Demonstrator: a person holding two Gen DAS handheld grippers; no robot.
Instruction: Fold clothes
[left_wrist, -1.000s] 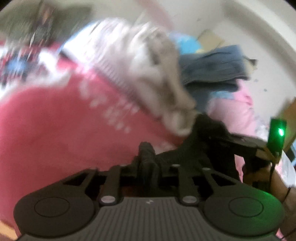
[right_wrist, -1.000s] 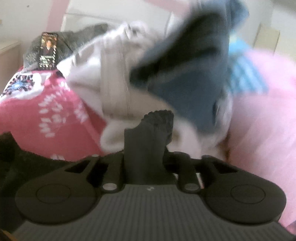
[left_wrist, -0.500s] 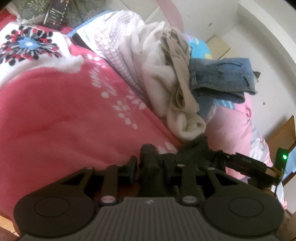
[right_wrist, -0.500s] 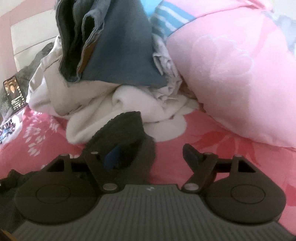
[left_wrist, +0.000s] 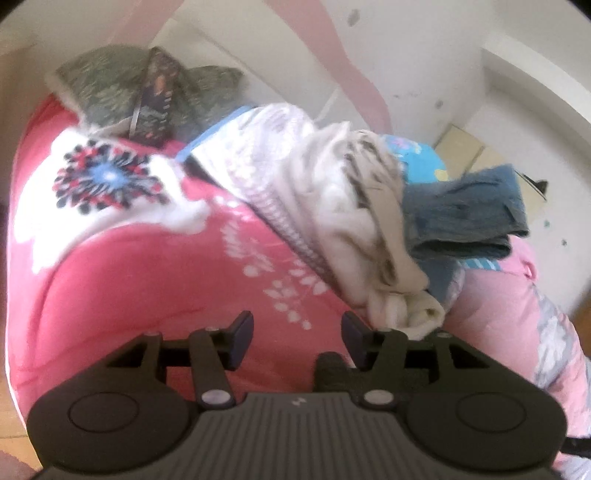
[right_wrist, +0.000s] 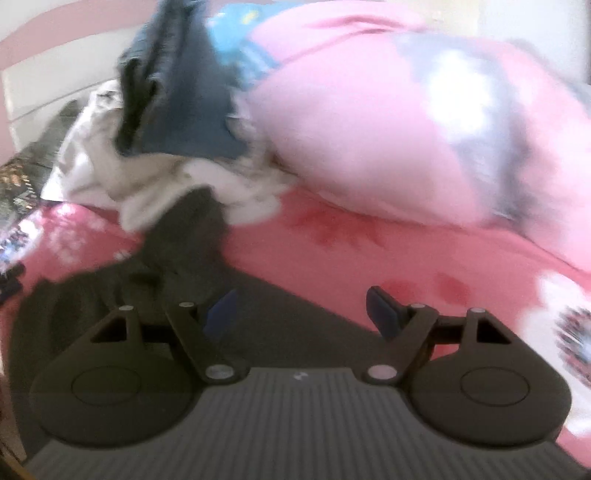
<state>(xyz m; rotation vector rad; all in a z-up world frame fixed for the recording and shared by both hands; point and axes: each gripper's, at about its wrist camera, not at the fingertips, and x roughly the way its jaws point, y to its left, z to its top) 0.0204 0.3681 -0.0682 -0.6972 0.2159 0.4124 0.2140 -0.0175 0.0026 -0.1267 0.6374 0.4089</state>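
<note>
- Left gripper (left_wrist: 297, 328): jaws apart and opening, nothing pinched between them, only red blanket (left_wrist: 147, 295) showing in the gap
- Dark garment (left_wrist: 330, 371): in the left view only a dark lump showing low behind the right finger, just beside its base; cannot tell whether touching
- Right gripper (right_wrist: 303, 308): jaws spread wide, pads clear of cloth, no grip
- Dark garment (right_wrist: 177, 258) in the right view: lying loose on the blanket (right_wrist: 369, 251), spread under the gripper's left side, one corner reaching up to touch the white clothes (right_wrist: 155, 184)
- Left pad of the right gripper seen against the dark cloth, right pad over bare blanket
- Clothes pile (left_wrist: 332, 206): white and beige pieces heaped on the blanket, jeans (left_wrist: 461, 218) on top toward the right, a light blue piece (left_wrist: 417, 158) behind them
- Jeans (right_wrist: 177, 92) in the right view: blurred, stacked above the white clothes, leaning on the pink pillow (right_wrist: 369, 129)
- Pink pillow (left_wrist: 498, 306) in the left view: right of the pile, touching it
- Green patterned cloth (left_wrist: 110, 81) at the far end of the bed, a dark phone-like thing (left_wrist: 157, 96) propped on it
- Blanket's white patch with a dark flower print (left_wrist: 105, 177) just below that cloth
- Right view heavily blurred, fine detail not readable
</note>
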